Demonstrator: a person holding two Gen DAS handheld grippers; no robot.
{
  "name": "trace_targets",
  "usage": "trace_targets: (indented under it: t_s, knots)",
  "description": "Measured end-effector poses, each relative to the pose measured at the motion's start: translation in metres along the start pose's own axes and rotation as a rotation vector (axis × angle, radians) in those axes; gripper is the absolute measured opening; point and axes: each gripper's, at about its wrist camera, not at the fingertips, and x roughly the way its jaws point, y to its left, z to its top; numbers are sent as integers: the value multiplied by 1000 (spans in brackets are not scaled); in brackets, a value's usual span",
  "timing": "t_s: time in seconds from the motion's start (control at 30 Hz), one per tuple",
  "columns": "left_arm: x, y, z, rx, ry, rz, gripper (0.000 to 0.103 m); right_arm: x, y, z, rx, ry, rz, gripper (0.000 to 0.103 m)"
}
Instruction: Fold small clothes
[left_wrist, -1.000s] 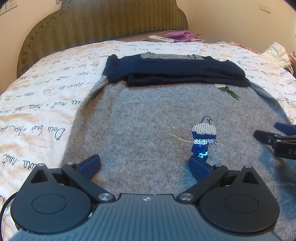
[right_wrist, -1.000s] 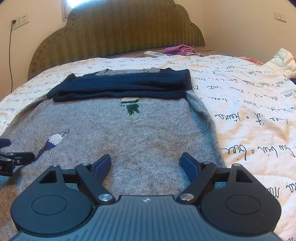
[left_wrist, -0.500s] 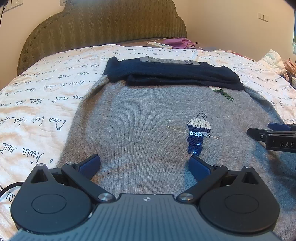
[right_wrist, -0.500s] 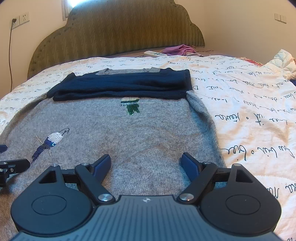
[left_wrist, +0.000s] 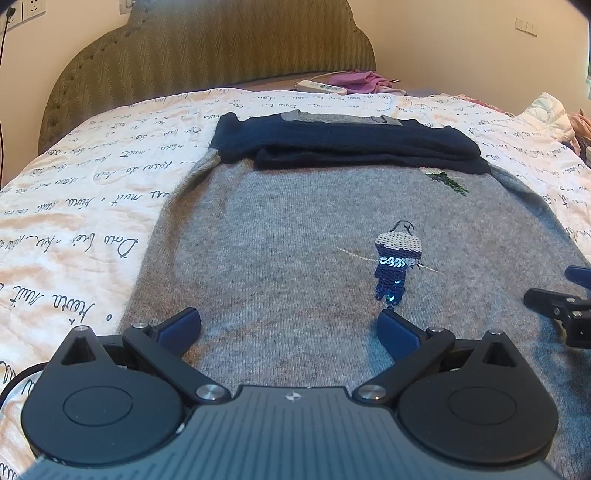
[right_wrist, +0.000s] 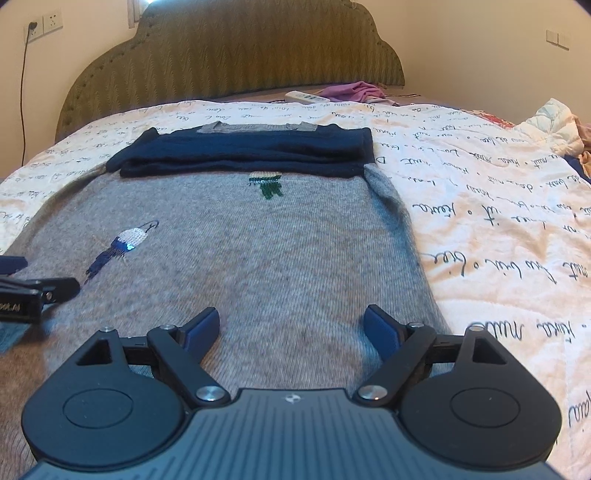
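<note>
Grey knit sweater (left_wrist: 280, 251) lies flat on the bed (left_wrist: 85, 206), navy sleeves (left_wrist: 351, 147) folded across its far end. Left hand-held gripper (left_wrist: 290, 326) hovers over the near hem, jaws wide, nothing held. Right hand-held gripper (right_wrist: 291, 328) alongside, jaws wide and opening further, nothing between them.

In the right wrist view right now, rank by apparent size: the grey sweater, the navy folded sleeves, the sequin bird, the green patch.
1. grey sweater
2. navy folded sleeves
3. sequin bird
4. green patch

The bird lies nearer the camera, so the last two are unsure.
</note>
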Motion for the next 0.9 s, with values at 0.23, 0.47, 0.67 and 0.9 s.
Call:
trace_targets:
  t_s: [0.23, 0.47, 0.67, 0.9]
  knots:
    - [-9, 0, -4, 18, 18, 6, 103, -13, 5, -12, -29, 10, -4, 94]
    - [-24, 0, -19, 29, 11, 15, 103, -19, 5, -18, -26, 16, -1, 96]
    - [-36, 0, -26, 51, 6, 15, 103, -25, 4, -22, -30, 26, 5, 97]
    - [-48, -3, -35, 82, 1, 14, 103, -40, 2, -33, -41, 32, 11, 97]
